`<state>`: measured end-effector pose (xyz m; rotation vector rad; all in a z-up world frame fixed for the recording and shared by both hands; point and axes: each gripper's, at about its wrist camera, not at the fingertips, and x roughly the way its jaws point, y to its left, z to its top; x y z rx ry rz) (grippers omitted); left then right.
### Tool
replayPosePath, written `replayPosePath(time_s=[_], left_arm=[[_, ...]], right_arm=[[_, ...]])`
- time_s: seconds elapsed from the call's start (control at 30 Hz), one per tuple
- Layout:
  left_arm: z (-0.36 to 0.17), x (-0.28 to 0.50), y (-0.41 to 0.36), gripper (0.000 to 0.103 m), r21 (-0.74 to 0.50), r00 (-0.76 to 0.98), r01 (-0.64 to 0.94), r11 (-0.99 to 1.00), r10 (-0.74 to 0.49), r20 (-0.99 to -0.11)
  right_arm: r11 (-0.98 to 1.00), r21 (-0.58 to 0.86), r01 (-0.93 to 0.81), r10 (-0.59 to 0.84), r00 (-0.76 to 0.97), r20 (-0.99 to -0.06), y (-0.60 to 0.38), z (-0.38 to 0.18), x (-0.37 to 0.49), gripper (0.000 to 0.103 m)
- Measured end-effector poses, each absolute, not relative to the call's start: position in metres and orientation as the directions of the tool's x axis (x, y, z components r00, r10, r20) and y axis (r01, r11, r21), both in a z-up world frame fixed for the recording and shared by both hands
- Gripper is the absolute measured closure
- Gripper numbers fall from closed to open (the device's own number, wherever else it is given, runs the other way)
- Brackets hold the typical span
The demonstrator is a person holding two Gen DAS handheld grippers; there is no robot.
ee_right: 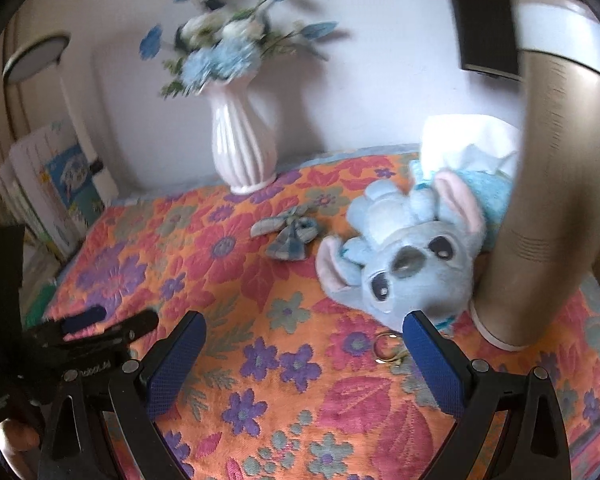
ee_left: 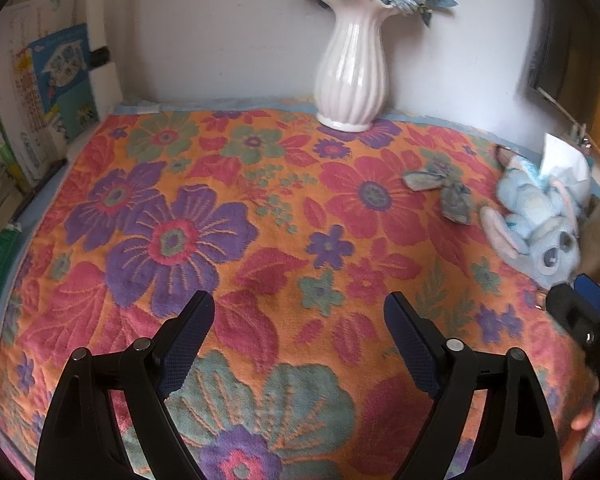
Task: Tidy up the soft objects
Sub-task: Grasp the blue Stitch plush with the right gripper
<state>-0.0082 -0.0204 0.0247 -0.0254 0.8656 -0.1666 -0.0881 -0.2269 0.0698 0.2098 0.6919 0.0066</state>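
A light blue plush toy with pink ears lies on its back at the right of the flowered cloth; it also shows in the left wrist view. A small grey-blue checked fabric bow lies to its left, and shows in the left wrist view. My right gripper is open and empty, its right finger just in front of the plush head. My left gripper is open and empty above the cloth's middle; it also shows at the left of the right wrist view.
A white ribbed vase with blue flowers stands at the back by the wall. A tissue box sits behind the plush. A tall beige cylinder stands at the right. Books line the left. A small metal ring lies on the cloth.
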Motion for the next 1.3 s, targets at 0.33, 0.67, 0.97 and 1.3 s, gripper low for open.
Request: replayPosePath(time_s=[0.33, 0.67, 0.97, 1.3], left_arm=[[0.056, 0.049, -0.054, 0.018, -0.275, 0.516, 0.275, 0.921, -0.382, -0.766], [0.017, 0.104, -0.14, 0.045, -0.23, 0.45, 0.357, 0.905, -0.383, -0.807], [0.032, 0.069, -0.124, 0.097, -0.135, 0.528, 0.395, 0.909, -0.344, -0.777], [0.039, 0.018, -0.023, 0.097, -0.177, 0.627, 0.186, 0.966, -0.256, -0.736]], right_arm=[[0.918, 0.266, 0.295, -0.025, 0.712, -0.702, -0.272, 0.065, -0.073, 0.004], [0.925, 0.212, 0.316, -0.036, 0.626, -0.779, -0.288, 0.047, -0.036, 0.023], [0.939, 0.24, 0.248, -0.001, 0.696, -0.718, -0.283, 0.06, -0.054, 0.039], [0.947, 0.274, 0.167, 0.099, 0.66, -0.744, -0.252, 0.06, -0.079, 0.039]])
